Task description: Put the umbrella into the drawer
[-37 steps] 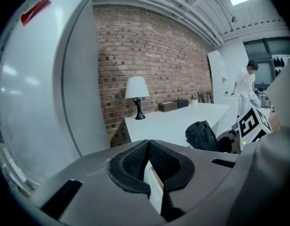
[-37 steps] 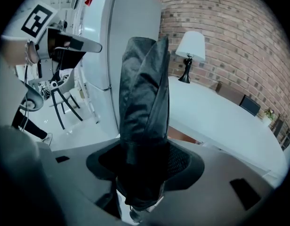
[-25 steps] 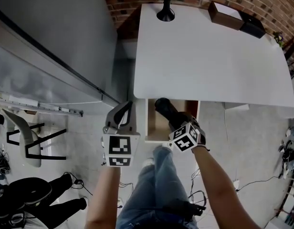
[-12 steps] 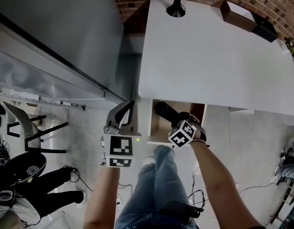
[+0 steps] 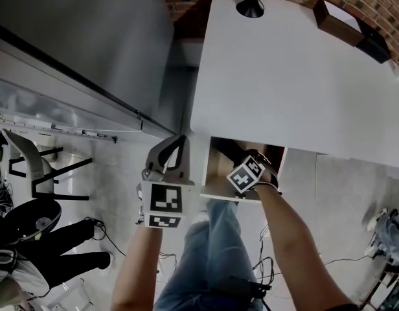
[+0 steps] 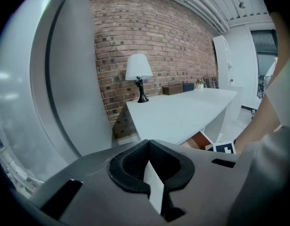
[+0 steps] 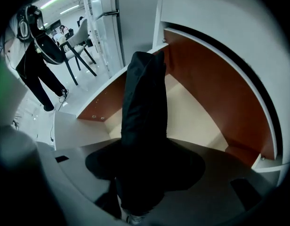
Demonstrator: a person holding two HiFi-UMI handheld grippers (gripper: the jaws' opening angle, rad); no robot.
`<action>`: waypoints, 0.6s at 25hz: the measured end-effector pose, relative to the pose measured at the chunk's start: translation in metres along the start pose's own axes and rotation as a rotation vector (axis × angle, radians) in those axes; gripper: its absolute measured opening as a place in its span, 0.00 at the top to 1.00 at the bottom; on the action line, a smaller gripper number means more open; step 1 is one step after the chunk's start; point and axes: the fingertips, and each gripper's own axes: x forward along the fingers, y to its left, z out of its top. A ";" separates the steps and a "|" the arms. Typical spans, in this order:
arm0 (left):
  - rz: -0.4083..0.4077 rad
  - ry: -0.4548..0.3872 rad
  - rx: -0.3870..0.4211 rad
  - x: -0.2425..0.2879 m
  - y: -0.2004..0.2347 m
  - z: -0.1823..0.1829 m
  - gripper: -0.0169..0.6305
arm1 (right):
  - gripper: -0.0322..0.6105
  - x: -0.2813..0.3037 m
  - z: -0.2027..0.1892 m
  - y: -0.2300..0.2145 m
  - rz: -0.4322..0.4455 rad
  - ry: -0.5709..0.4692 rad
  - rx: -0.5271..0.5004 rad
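Observation:
A folded black umbrella (image 7: 144,102) hangs tip-down inside the open drawer (image 7: 192,112), which has brown walls and a pale floor. My right gripper (image 7: 145,142) is shut on the umbrella's upper part and points steeply down. In the head view the right gripper (image 5: 241,162) sits over the drawer (image 5: 219,196) under the white table (image 5: 296,76), and only a dark bit of the umbrella (image 5: 227,149) shows. My left gripper (image 5: 175,145) hovers just left of the drawer. Its jaws (image 6: 148,142) are shut with nothing in them.
A lamp (image 5: 251,4) and a brown box (image 5: 339,19) stand at the table's far edge. A tall grey panel (image 5: 89,50) fills the left. A chair (image 5: 32,173) and a person in black (image 5: 54,261) are at lower left. My own legs (image 5: 209,251) are below the drawer.
The right gripper has sunk with the umbrella, which now reaches deeper into the drawer and shows less from above. The left gripper has dropped a little.

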 end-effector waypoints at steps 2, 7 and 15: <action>0.005 0.007 0.002 0.002 0.002 -0.002 0.97 | 0.58 0.007 -0.003 -0.002 0.010 0.017 0.012; 0.022 0.023 0.002 0.006 0.007 -0.008 0.97 | 0.57 0.025 -0.013 -0.005 0.030 0.061 0.027; 0.027 0.036 0.002 0.012 0.006 -0.012 0.97 | 0.56 0.038 -0.020 -0.006 0.036 0.067 0.027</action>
